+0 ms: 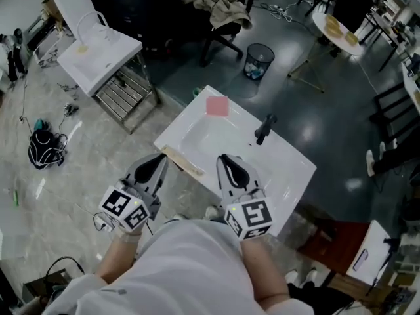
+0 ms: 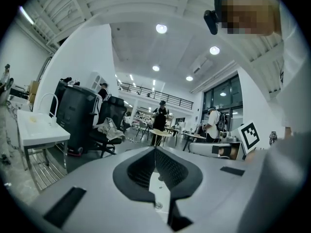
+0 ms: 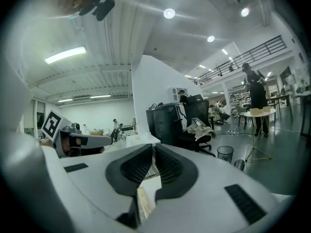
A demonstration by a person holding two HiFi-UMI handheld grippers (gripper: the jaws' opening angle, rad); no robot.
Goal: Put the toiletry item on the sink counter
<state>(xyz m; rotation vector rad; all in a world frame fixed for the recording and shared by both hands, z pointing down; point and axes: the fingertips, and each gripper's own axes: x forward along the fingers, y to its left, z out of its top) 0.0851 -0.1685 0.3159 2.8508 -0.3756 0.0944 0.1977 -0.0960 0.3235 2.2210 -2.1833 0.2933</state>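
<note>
A white sink counter (image 1: 289, 159) stands right in front of me in the head view, with a black faucet (image 1: 264, 128) on its right side. A pink square item (image 1: 217, 105) lies on the counter's far rim. A flat beige stick-like item (image 1: 183, 161) lies along its near left rim. My left gripper (image 1: 159, 158) hovers just left of that beige item, jaws together and empty. The right gripper (image 1: 227, 159) hangs over the near rim, also shut on nothing. In the gripper views both pairs of jaws, left (image 2: 155, 149) and right (image 3: 152, 147), point up at the room and hold nothing.
A second white sink on a metal rack (image 1: 98, 52) stands at the back left. An office chair with cloth on it (image 1: 226, 17), a mesh bin (image 1: 258, 60) and a round table (image 1: 336, 30) are behind. A black bag (image 1: 43, 147) lies on the floor at left.
</note>
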